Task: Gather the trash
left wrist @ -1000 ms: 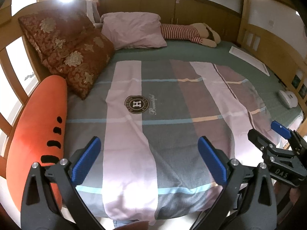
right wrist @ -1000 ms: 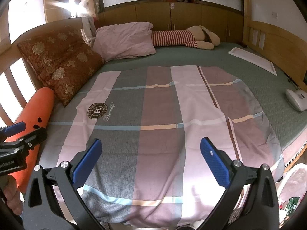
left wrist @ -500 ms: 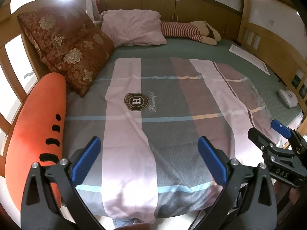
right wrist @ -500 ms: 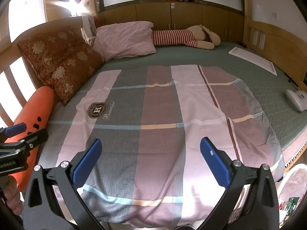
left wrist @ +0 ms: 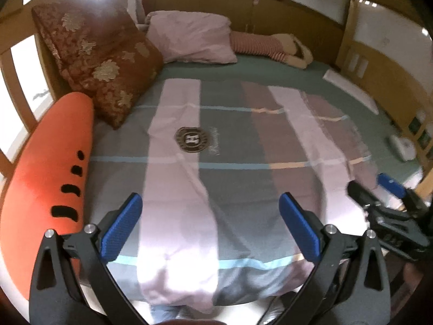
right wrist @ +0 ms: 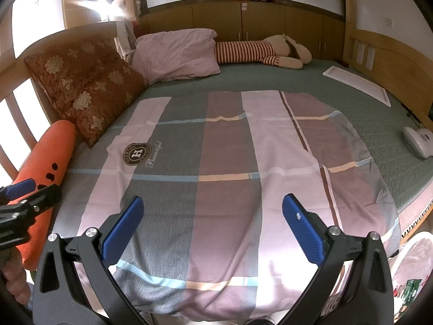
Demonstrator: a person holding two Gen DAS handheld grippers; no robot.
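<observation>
Right wrist view: right tongs (right wrist: pixel 208 224) spread wide, empty, above the foot of the bed (right wrist: pixel 384 124). Left tongs (left wrist: pixel 208 224) likewise wide and holding nothing. No loose trash visible on the striped quilt (right wrist: pixel 224 162). Bin with plastic liner (right wrist: pixel 411 260) beside the bed's right corner, scraps inside; likely light, crinkly, slippery, so pinch a gathered fold of film.
</observation>
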